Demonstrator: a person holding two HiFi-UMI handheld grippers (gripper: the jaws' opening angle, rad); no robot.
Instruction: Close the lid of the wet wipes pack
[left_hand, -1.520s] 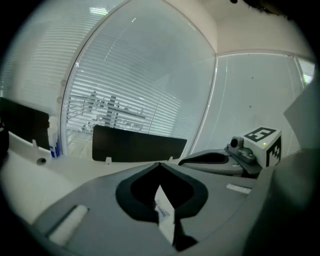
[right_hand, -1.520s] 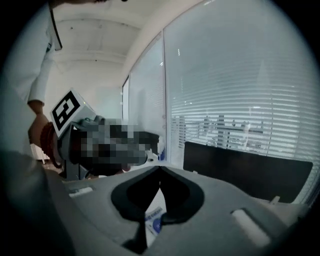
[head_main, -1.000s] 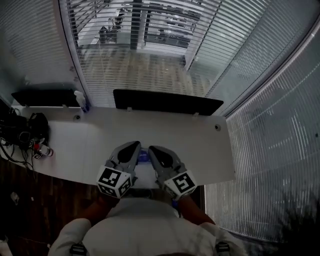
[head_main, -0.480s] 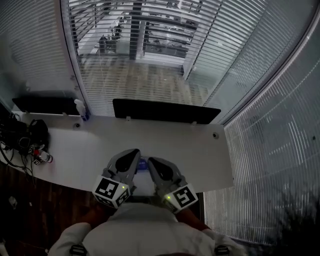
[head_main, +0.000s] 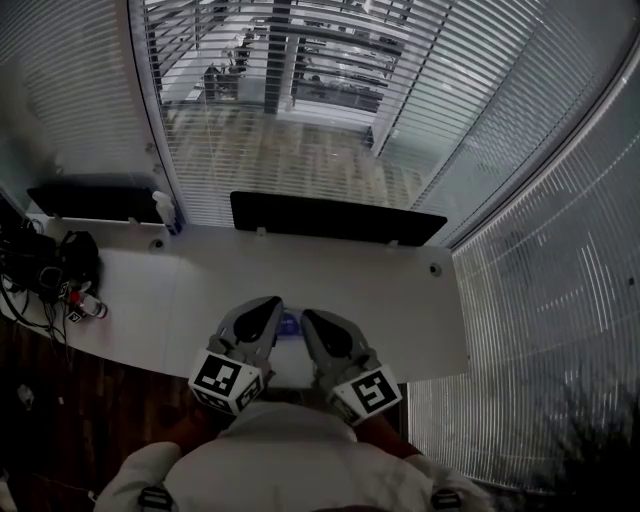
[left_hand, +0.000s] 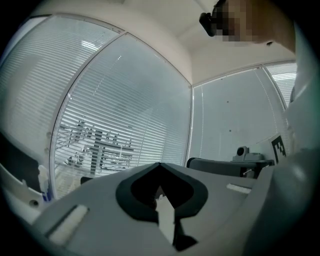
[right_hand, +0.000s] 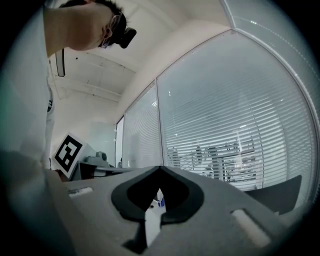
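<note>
I read the scene against one reference, the white bench (head_main: 400, 300).

1. Slatted window blinds (head_main: 300, 110) run beyond the bench's far edge and curve round past its right end.
2. A long black panel (head_main: 335, 215) stands upright along the bench's far edge.
3. The person's white-clad torso (head_main: 285, 455) fills the head view below the bench's near edge.
4. A dark tangle of cables (head_main: 45, 270) lies at the bench's left end.
5. The left gripper (head_main: 272, 304) and right gripper (head_main: 309, 318) sit over the bench's near edge at mid-length. They angle in toward each other, marker cubes toward the person.
6. The wet wipes pack (head_main: 289, 323) lies on the bench at that same near-edge spot. Only a small bluish patch of it shows between the two gripper tips, and I cannot tell how its lid stands.
7. A small spray bottle (head_main: 164, 211) stands near the bench's far left corner.

Finger state:
- Left gripper (left_hand: 160, 165): the fingers meet at the tips and hold nothing. A narrow white slit shows below the tips.
- Right gripper (right_hand: 160, 169): the fingers likewise meet at the tips and hold nothing. A white sliver with a blue mark shows through the slit, and I cannot tell whether it is the pack.
</note>
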